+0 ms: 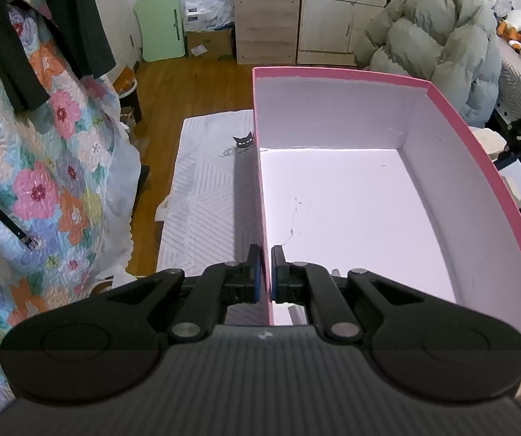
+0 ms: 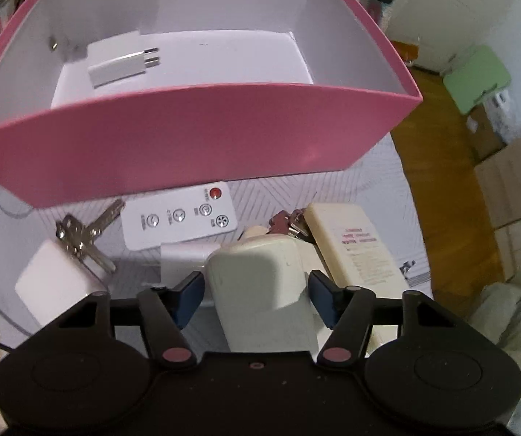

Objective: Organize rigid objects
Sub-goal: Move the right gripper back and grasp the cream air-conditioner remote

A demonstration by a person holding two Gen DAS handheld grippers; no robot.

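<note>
A pink box (image 1: 453, 109) with a white inside fills the left wrist view. My left gripper (image 1: 265, 272) is shut on the box's left wall (image 1: 264, 225). In the right wrist view the same pink box (image 2: 195, 134) holds a white plug adapter (image 2: 118, 63). My right gripper (image 2: 256, 290) is shut on a cream white charger block (image 2: 260, 290) just in front of the box. On the mat lie a white remote (image 2: 180, 219), silver keys (image 2: 85, 236), a white cube charger (image 2: 53, 279) and a cream flat device (image 2: 355, 250).
The box stands on a white patterned mat (image 1: 205, 196) over a wood floor (image 1: 195, 83). A floral quilt (image 1: 42, 181) hangs at the left. A puffy grey jacket (image 1: 438, 36) and a wooden cabinet (image 1: 265, 25) stand behind. Red keys (image 2: 282, 221) lie by the cream device.
</note>
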